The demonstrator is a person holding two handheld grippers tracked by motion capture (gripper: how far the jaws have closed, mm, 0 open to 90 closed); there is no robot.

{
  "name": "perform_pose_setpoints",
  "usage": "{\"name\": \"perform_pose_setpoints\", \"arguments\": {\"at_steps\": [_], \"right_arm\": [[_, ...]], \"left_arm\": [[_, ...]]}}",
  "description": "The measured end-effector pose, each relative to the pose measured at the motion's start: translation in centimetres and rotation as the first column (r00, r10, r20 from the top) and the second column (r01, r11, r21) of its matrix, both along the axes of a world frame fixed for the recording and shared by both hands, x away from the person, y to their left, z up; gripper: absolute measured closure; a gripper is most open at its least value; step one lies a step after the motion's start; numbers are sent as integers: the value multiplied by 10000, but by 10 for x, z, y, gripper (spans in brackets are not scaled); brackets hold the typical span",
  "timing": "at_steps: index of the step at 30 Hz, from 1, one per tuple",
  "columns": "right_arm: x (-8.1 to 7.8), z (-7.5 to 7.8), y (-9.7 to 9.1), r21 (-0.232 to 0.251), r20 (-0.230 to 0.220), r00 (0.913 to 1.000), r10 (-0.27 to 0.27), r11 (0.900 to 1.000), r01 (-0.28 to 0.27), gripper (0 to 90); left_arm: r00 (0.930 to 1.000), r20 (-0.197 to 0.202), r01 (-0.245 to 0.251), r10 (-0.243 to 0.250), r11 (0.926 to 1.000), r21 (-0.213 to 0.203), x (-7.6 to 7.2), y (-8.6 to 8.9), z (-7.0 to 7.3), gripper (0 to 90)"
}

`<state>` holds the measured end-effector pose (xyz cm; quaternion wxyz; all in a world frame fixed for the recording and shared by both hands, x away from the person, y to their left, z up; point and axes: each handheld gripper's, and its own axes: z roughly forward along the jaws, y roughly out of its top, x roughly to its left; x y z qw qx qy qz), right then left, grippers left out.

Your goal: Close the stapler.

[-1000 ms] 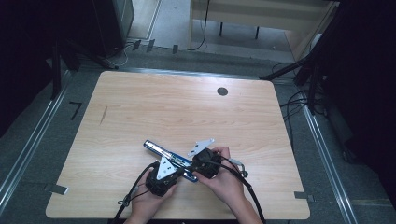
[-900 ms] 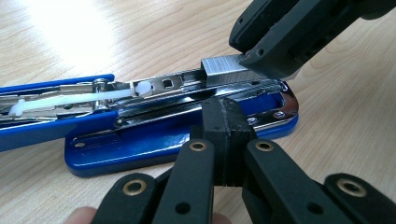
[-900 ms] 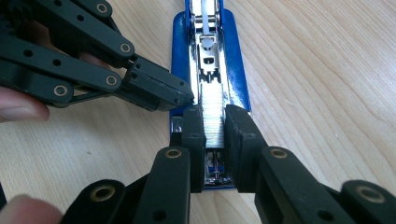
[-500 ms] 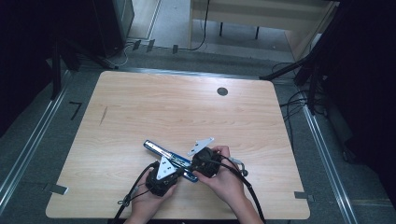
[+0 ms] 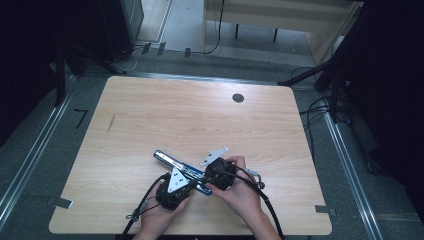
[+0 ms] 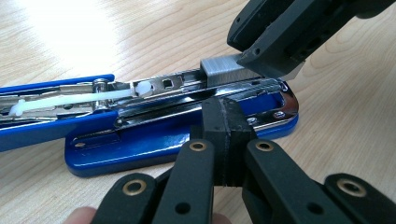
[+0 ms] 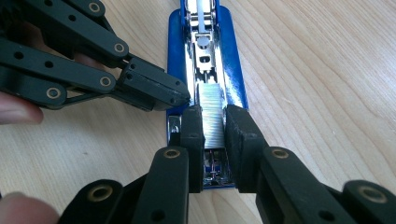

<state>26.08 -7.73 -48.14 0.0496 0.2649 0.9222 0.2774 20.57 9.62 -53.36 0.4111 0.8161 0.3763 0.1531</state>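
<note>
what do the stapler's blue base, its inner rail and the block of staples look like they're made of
Blue base: likely glossy plastic or enamelled metal; it mirrors the light. Inner rail: bright polished metal, probably steel. Block of staples: grey metal with fine ribbed lines from stacked wires.

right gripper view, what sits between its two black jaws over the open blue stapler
A silver strip of staples, held by the right gripper above the blue stapler and its metal tray.

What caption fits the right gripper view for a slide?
Right hand-held gripper holds a silver staple strip over an open blue metal stapler on a wooden table.
</note>
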Motion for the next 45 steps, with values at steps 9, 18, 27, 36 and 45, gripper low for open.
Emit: {"name": "perform_pose_setpoints", "arguments": {"at_steps": [9,18,27,36,45], "right_arm": [[-1,-1,0,70,110,9999,24,10000,-24,793],[-3,1,1,21,200,9998,36,10000,-37,797],[-2,5,-1,95,185,9998,60,9999,-62,798],[-2,7,-3,190,106,9999,11,9998,-13,798],[-1,2,-1,126,11,10000,18,9999,-18,798]], "left_arm": [[10000,0,5,-5,10000,10,0,0,0,900],[10000,1,3,-3,10000,8,0,0,0,900],[10000,2,6,-6,10000,8,0,0,0,900],[10000,-3,10,-10,10000,12,0,0,0,900],[10000,-13,15,-15,10000,-14,0,0,0,900]]}}
